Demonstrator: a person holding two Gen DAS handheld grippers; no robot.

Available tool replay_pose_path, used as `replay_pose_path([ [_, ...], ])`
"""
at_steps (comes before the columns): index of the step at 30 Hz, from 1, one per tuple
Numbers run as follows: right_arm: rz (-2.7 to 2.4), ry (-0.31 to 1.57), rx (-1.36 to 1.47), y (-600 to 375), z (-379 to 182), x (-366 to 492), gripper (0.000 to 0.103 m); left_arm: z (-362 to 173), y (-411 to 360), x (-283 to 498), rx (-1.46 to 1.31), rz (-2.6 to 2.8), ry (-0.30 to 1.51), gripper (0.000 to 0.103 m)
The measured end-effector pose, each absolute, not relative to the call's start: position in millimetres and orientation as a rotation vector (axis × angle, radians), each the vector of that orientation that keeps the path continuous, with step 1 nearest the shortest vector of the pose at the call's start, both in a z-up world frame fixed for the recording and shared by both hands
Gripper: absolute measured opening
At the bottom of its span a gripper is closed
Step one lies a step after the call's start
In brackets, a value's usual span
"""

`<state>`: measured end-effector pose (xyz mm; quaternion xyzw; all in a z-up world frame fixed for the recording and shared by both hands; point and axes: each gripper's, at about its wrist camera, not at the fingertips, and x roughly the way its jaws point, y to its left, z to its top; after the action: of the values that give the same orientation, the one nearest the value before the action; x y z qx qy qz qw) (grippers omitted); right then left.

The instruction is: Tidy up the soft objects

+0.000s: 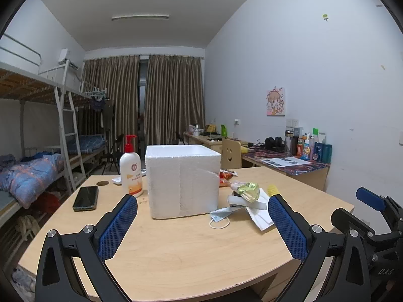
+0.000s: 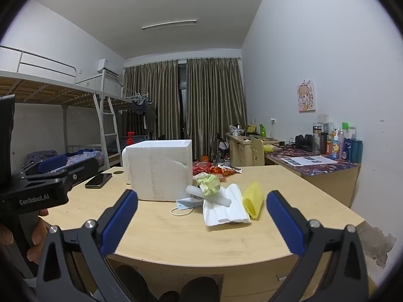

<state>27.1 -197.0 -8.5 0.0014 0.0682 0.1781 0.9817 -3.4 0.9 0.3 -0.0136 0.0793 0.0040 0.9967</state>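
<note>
Both grippers (image 1: 202,222) (image 2: 201,220) wide apart, foam box (image 1: 182,181) behind.

Walls: were plain white (image 1: 289,58).
Window: was covered by brown pleated curtains (image 1: 173,100).
Bed: white metal bunk frame (image 1: 60,100) stood left.
Light: ceiling tube lamp (image 1: 140,17).

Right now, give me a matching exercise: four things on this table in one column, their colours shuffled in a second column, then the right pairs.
Things:
1. foam box
2. foam net sleeve
3. phone
4. face mask

Colours:
A. yellow
B. light blue
C. white
D. black

Pairs: 1-C, 2-A, 3-D, 4-B
</note>
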Motion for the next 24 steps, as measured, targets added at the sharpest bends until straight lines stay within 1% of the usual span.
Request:
replay_pose_path([
  [24, 0.352, 0.142, 0.003, -198.0, -10.9, 29.7, 0.103, 0.0, 0.5, 0.0, -0.024, 0.005, 0.167, 0.103],
])
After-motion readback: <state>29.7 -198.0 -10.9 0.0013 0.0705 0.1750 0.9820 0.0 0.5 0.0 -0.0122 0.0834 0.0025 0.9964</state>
